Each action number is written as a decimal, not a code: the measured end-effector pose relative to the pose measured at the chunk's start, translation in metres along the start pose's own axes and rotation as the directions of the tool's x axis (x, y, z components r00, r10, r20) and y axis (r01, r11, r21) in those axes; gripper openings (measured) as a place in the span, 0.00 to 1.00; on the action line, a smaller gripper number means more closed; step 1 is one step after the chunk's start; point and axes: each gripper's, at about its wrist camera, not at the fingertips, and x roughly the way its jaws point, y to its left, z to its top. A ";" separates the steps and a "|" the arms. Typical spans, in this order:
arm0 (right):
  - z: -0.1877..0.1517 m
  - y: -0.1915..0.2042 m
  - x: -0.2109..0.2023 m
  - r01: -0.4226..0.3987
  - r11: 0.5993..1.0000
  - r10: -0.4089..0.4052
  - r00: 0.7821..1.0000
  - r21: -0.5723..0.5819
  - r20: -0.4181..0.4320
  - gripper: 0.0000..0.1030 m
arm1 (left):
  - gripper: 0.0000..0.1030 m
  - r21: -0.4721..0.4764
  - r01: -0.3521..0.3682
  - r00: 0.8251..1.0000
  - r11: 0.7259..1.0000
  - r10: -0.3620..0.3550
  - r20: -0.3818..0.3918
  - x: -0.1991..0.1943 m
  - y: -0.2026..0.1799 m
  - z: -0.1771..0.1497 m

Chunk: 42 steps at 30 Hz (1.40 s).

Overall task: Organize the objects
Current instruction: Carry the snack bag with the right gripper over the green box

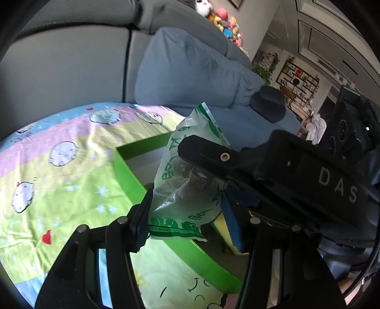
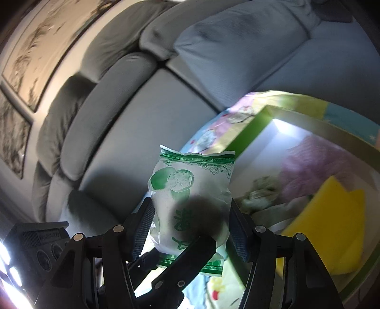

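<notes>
A clear plastic snack packet with green print (image 1: 187,185) (image 2: 190,187) hangs above the edge of a green box (image 1: 123,164) (image 2: 251,128). My left gripper (image 1: 187,221) is shut on the packet's lower end, its pads against both sides. My right gripper (image 2: 190,228) is also shut on this packet, and its black finger (image 1: 213,156) lies across the packet in the left wrist view. In the right wrist view, one left finger (image 2: 185,259) crosses below the packet. Inside the box lie a yellow sponge (image 2: 327,214) (image 1: 225,230), a purple fuzzy cloth (image 2: 308,166) and a blurred brownish item (image 2: 261,192).
The box rests on a pastel cartoon-print cloth (image 1: 59,166) (image 2: 213,135). Behind it stands a grey sofa (image 1: 71,71) (image 2: 142,107) with a blue cushion (image 1: 190,71) (image 2: 237,40). Plush toys (image 1: 223,19) sit on the sofa's far end. Framed pictures (image 2: 35,59) hang on the wall.
</notes>
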 end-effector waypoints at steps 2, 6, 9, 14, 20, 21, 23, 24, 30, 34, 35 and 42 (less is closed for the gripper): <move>0.000 -0.005 0.000 0.022 1.000 -0.022 1.000 0.007 0.007 0.61 | 0.52 -0.001 0.021 1.000 1.000 -0.021 -0.013 0.009 0.000 0.001; 0.003 -0.015 0.001 0.060 0.998 -0.060 0.998 0.030 0.015 0.61 | 0.52 -0.010 0.048 0.998 0.999 -0.048 -0.037 0.020 -0.001 -0.003; 0.003 -0.023 0.003 0.083 0.995 -0.084 0.996 0.047 0.011 0.61 | 0.51 -0.024 0.061 0.996 0.998 -0.063 -0.055 0.028 -0.001 -0.005; 0.002 -0.032 0.007 0.119 0.991 -0.119 0.993 0.064 -0.004 0.61 | 0.51 -0.043 0.076 0.994 0.996 -0.079 -0.079 0.035 -0.002 -0.012; 0.003 -0.036 0.004 0.140 0.987 -0.140 0.990 0.075 0.004 0.61 | 0.51 -0.049 0.094 0.992 0.994 -0.098 -0.083 0.036 -0.006 -0.017; 0.003 -0.037 0.004 0.142 0.987 -0.143 0.990 0.078 0.004 0.61 | 0.51 -0.050 0.094 0.992 0.994 -0.098 -0.083 0.036 -0.007 -0.018; 0.003 -0.039 0.004 0.145 0.986 -0.146 0.989 0.085 0.004 0.61 | 0.51 -0.048 0.093 0.992 0.994 -0.097 -0.085 0.036 -0.008 -0.019; 0.003 -0.040 0.004 0.145 0.986 -0.146 0.989 0.087 0.005 0.61 | 0.51 -0.049 0.092 0.992 0.995 -0.096 -0.085 0.036 -0.009 -0.019; 0.002 -0.044 0.003 0.154 0.983 -0.155 0.988 0.100 0.007 0.61 | 0.51 -0.048 0.082 0.993 0.995 -0.086 -0.086 0.037 -0.009 -0.022; 0.001 -0.046 0.003 0.154 0.982 -0.156 0.988 0.111 0.009 0.61 | 0.51 -0.047 0.080 0.993 0.996 -0.084 -0.080 0.037 -0.008 -0.024; 0.001 -0.046 0.002 0.156 0.981 -0.158 0.987 0.114 0.010 0.61 | 0.52 -0.049 0.080 0.993 0.996 -0.084 -0.080 0.037 -0.008 -0.024; 0.002 -0.050 0.001 0.201 0.972 -0.206 0.978 0.125 0.020 0.61 | 0.58 -0.067 0.113 0.991 0.991 -0.117 -0.071 0.037 -0.005 -0.024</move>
